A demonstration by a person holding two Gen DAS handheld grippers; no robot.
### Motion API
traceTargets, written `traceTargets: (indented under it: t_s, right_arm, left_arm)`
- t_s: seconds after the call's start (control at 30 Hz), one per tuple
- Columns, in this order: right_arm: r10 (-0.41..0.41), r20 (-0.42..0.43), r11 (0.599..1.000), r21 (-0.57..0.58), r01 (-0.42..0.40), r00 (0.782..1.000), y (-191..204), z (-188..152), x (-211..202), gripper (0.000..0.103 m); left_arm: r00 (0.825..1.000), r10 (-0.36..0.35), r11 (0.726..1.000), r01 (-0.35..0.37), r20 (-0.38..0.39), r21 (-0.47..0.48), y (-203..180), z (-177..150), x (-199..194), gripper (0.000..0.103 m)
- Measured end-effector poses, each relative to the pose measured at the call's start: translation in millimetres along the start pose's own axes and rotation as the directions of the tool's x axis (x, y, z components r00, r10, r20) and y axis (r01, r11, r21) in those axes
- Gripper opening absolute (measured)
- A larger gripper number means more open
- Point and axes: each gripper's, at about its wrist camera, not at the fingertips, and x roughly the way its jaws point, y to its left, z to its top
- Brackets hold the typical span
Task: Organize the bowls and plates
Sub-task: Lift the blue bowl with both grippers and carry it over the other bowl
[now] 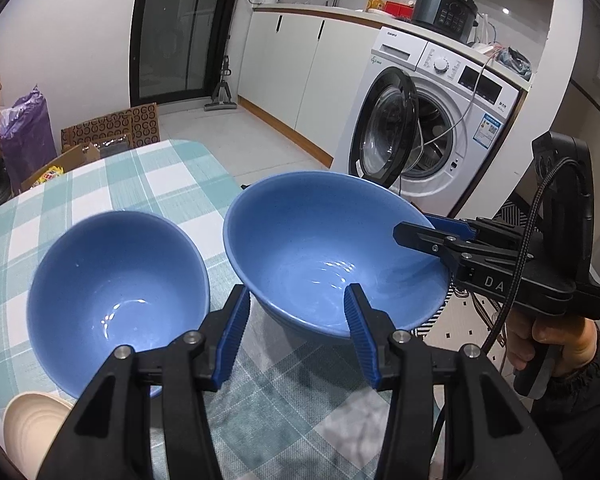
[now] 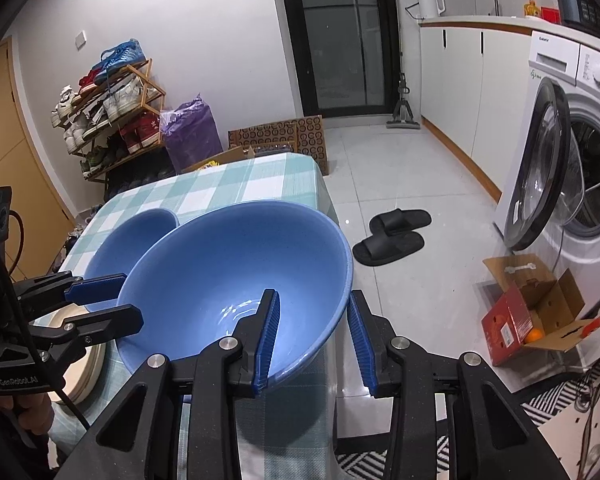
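Observation:
A large blue bowl point(image 1: 324, 248) point(image 2: 228, 280) hangs tilted just above the checked tablecloth point(image 1: 100, 184) point(image 2: 240, 184). My left gripper point(image 1: 296, 292) point(image 2: 130, 298) is shut on its rim, one finger inside and one outside. My right gripper point(image 2: 315, 295) point(image 1: 428, 230) is shut on the opposite rim in the same way. A smaller blue bowl point(image 1: 116, 280) point(image 2: 136, 236) stands on the table to the left of the large one. A cream plate point(image 1: 32, 428) point(image 2: 80, 356) lies near the table's front edge, partly hidden by the grippers.
The table edge drops off to the floor right of the large bowl. A washing machine point(image 1: 440, 120) point(image 2: 580, 152) with its door open stands beyond. Black slippers point(image 2: 392, 236) and an open cardboard box point(image 2: 532, 312) lie on the floor. A hand point(image 1: 548, 336) holds the right gripper.

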Motion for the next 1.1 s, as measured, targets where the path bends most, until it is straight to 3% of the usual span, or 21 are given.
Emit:
traceTargets:
  t_s: [0.47,1.1]
  right_arm:
    - [-0.003,0.059,0.999,-0.038,0.005,0.998,25,14,-31,0.037]
    - [0.022,0.092,0.994,-0.106,-0.012,0.996,76,35,-42,0.037]
  left_arm:
    - [0.998,0.019,1.0,-0.02,0.06,0.011,6,5,-31,0.048]
    - [0.991,0.058,0.998,-0.056,0.121,-0.02,31,6,-68,0.048]
